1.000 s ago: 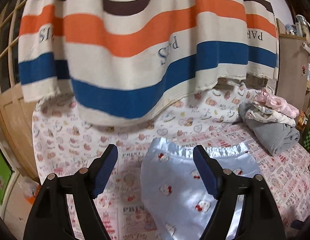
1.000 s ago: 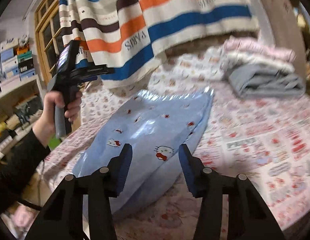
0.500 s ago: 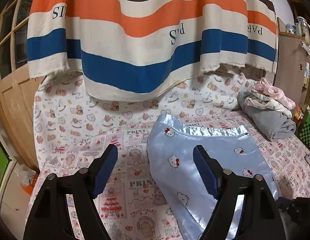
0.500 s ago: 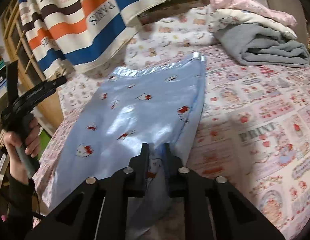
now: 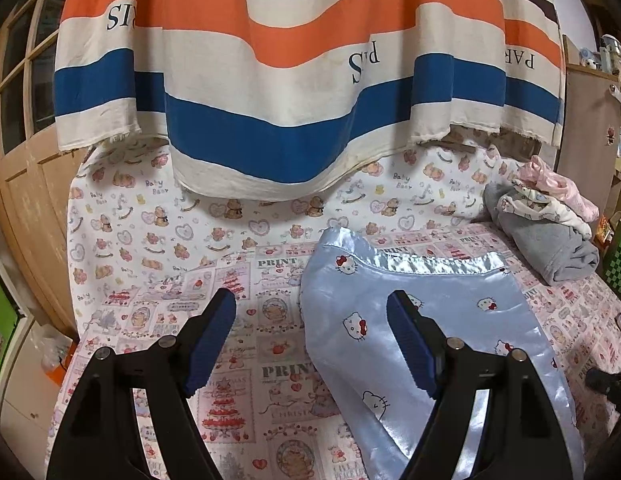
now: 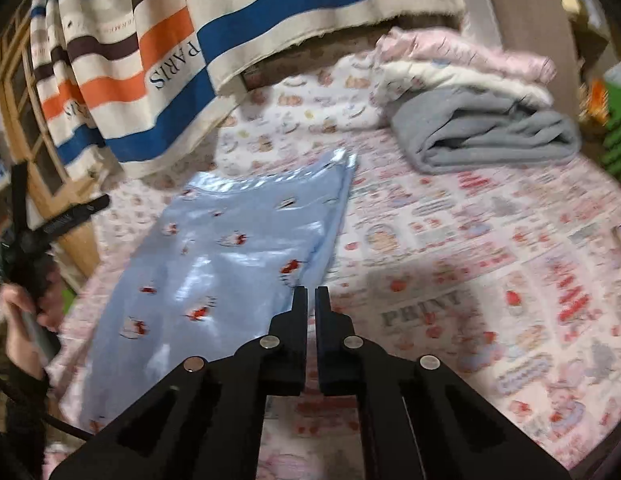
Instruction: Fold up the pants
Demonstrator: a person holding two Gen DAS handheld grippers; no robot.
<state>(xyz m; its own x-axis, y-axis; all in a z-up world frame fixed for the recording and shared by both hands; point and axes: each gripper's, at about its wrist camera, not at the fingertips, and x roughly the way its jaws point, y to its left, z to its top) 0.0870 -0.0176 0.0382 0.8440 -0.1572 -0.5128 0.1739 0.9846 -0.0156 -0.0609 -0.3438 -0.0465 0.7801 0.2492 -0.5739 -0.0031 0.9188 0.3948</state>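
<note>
- Right gripper (image 6: pixel 310 300) had just been opening a crack, nothing visibly pinched; left gripper (image 5: pixel 310 340) gaped empty.
- Pants (image 5: pixel 422 320) lay flat (unfolded, I judged); next needed a fresh hem grip.

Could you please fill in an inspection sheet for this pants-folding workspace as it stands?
Surface: printed bed sheet, pink patterns, lying flat.
Job's things: light-blue satin pants with cat print, spread flat, shiny band at the far end.
Clutter: folded clothes stack, grey piece at the bottom, far right.
Grippers: left gripper open, above the pants' left edge; right gripper jaws have just been opening, narrow gap, no cloth seen between them.
Cables: black cable by the person's sleeve.
Surroundings: striped PARIS cloth hanging behind; wooden glazed door on the left.
</note>
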